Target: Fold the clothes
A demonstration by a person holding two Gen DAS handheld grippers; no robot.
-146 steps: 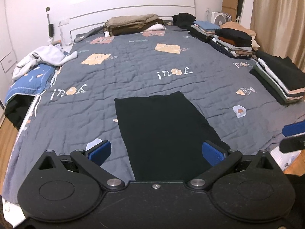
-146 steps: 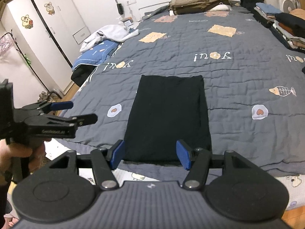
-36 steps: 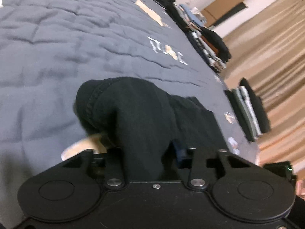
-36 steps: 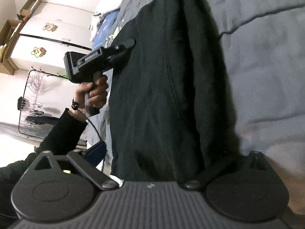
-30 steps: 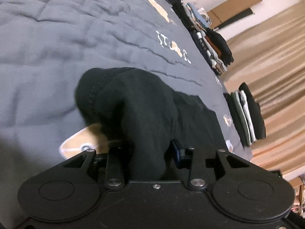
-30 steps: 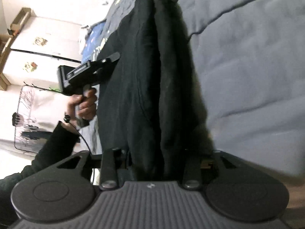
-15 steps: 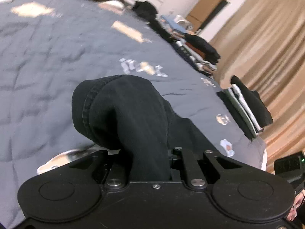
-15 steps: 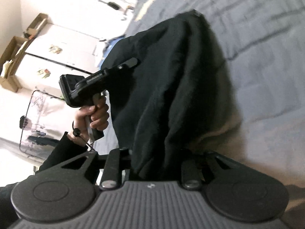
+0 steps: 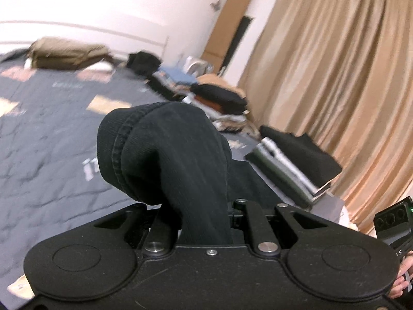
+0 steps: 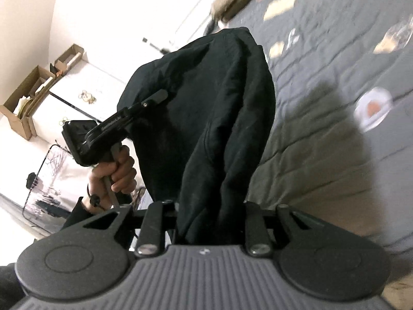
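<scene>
A folded black garment (image 9: 165, 155) hangs bunched from my left gripper (image 9: 204, 214), which is shut on it and holds it above the grey quilted bed (image 9: 46, 134). My right gripper (image 10: 210, 217) is shut on the same black garment (image 10: 216, 118), which drapes up in front of the camera. In the right wrist view the left gripper (image 10: 155, 98) reaches into the cloth from the left, held by a hand. The fingertips of both grippers are hidden by the cloth.
Stacks of folded clothes (image 9: 291, 152) line the bed's right edge by a tan curtain (image 9: 335, 77). More folded clothes (image 9: 67, 54) lie at the headboard. A white wardrobe (image 10: 77, 98) with cardboard boxes (image 10: 33, 87) on top stands to the left.
Both grippers have lifted the black garment higher off the bed and tilted upward; the left view now faces the curtain and the clothes stacks. Both stay shut on the cloth.
</scene>
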